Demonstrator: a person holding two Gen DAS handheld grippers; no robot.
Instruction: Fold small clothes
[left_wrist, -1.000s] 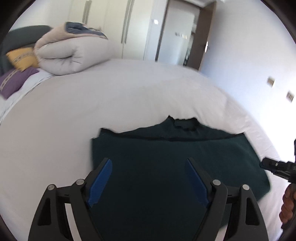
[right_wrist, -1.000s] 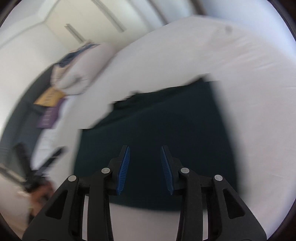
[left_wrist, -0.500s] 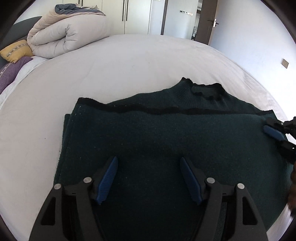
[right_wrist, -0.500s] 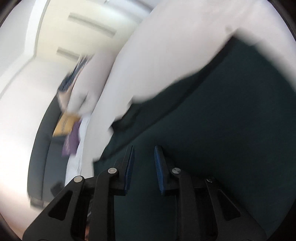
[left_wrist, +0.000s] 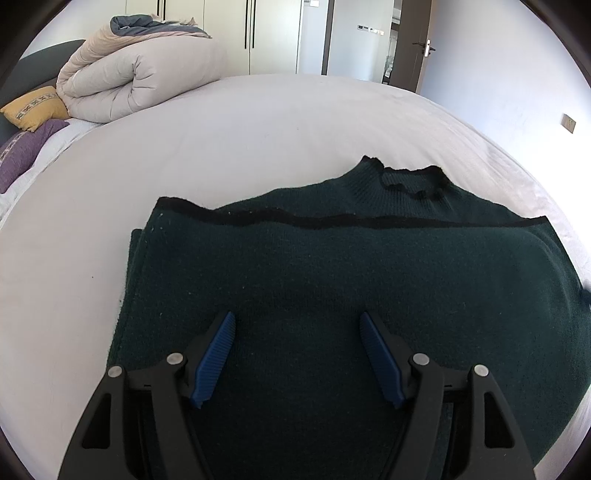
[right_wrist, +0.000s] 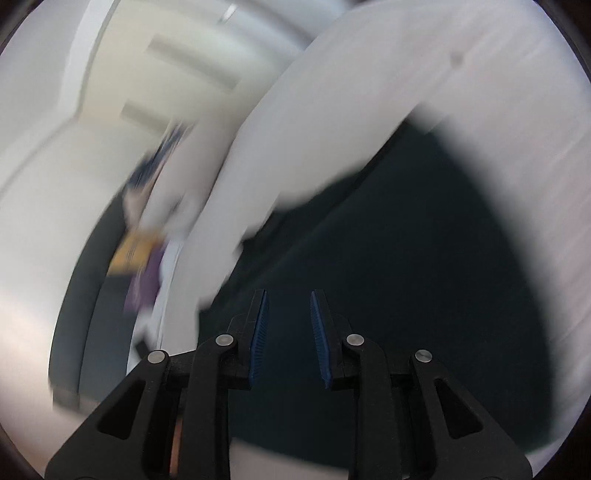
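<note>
Left wrist: white bed (left_wrist: 258, 122), rolled duvet (left_wrist: 140, 77), wardrobe doors (left_wrist: 251, 33)

Left gripper (left_wrist: 297, 317) jaws spread wide; right gripper (right_wrist: 288, 295) jaws narrowly parted, both empty.

The right wrist view is smeared with blur, so the dark green sweater (right_wrist: 388, 280) has no clear edges there, and the pillows (right_wrist: 136, 266) left of it are just yellow and purple smudges. In the left wrist view, the sweater's (left_wrist: 332, 280) near edge is hidden behind the left claw (left_wrist: 297, 325), and its right side is cut off by the picture's rim
</note>
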